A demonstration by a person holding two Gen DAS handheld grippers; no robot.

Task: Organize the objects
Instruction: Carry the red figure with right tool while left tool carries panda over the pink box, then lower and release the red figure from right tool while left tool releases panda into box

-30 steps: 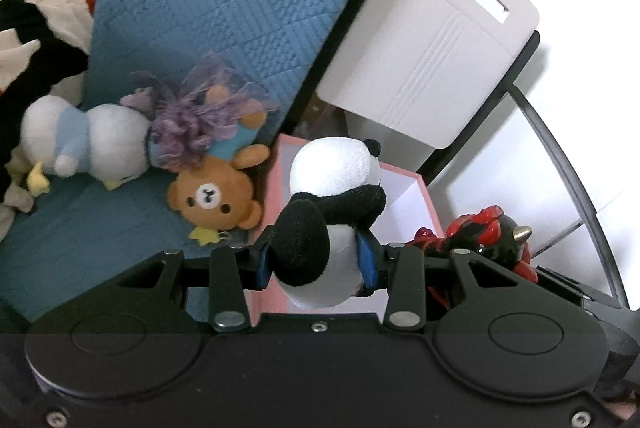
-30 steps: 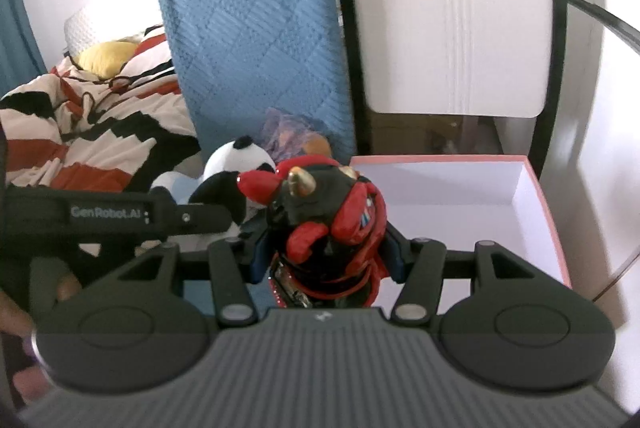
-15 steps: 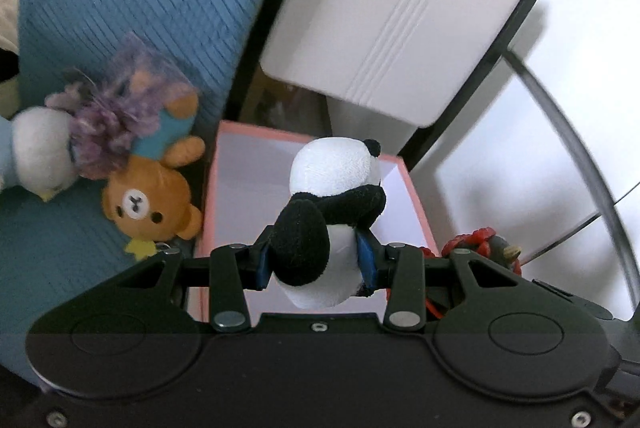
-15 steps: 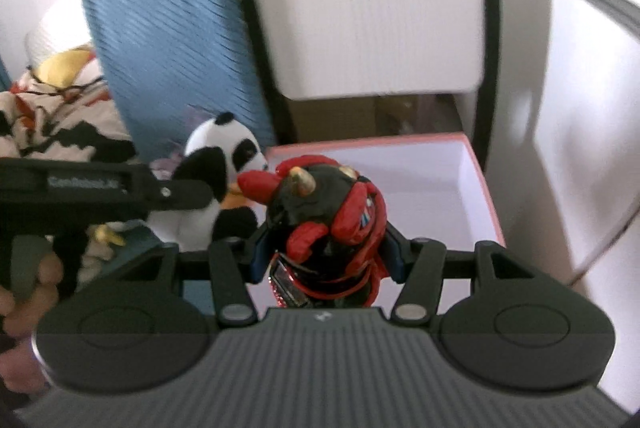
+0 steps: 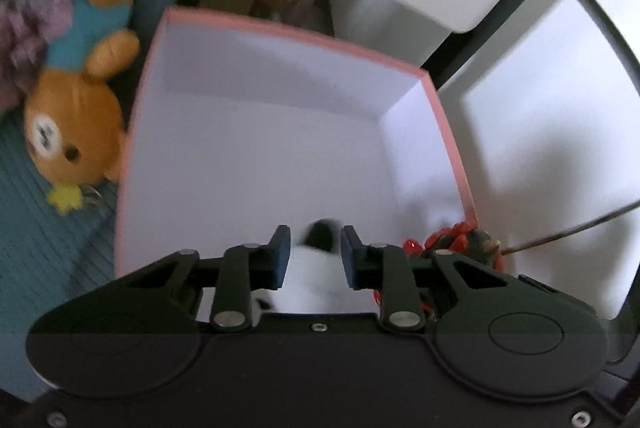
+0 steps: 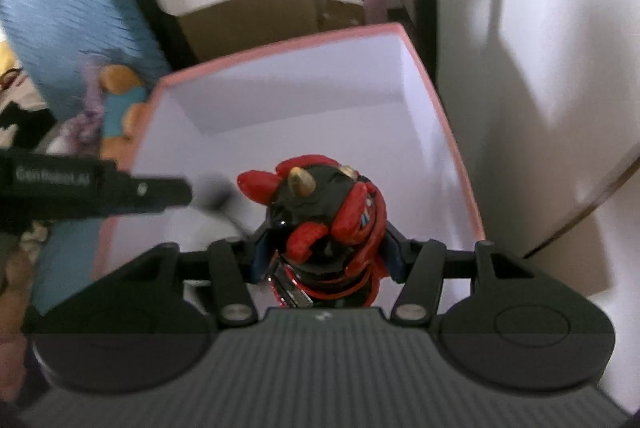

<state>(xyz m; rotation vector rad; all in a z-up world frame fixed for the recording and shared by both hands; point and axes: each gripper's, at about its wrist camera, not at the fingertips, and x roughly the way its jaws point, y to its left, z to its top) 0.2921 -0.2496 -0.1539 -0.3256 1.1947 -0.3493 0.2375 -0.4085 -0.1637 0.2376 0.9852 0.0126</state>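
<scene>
Your left gripper angled steeply down, jaws just closing, blue pads narrow on blurred panda plush; your right gripper tilted down, clamped on red-black horned figure, left one at its 9 o'clock

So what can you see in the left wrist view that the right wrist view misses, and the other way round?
Left wrist only: the orange bear's face and the yellow star under it, beside the box.

Right wrist only: the right gripper shut on the horned toy, seen whole, and the hand at the left edge.

Both: the empty pink box, the blue cushion, the left gripper with the blurred panda, and part of the horned toy.
</scene>
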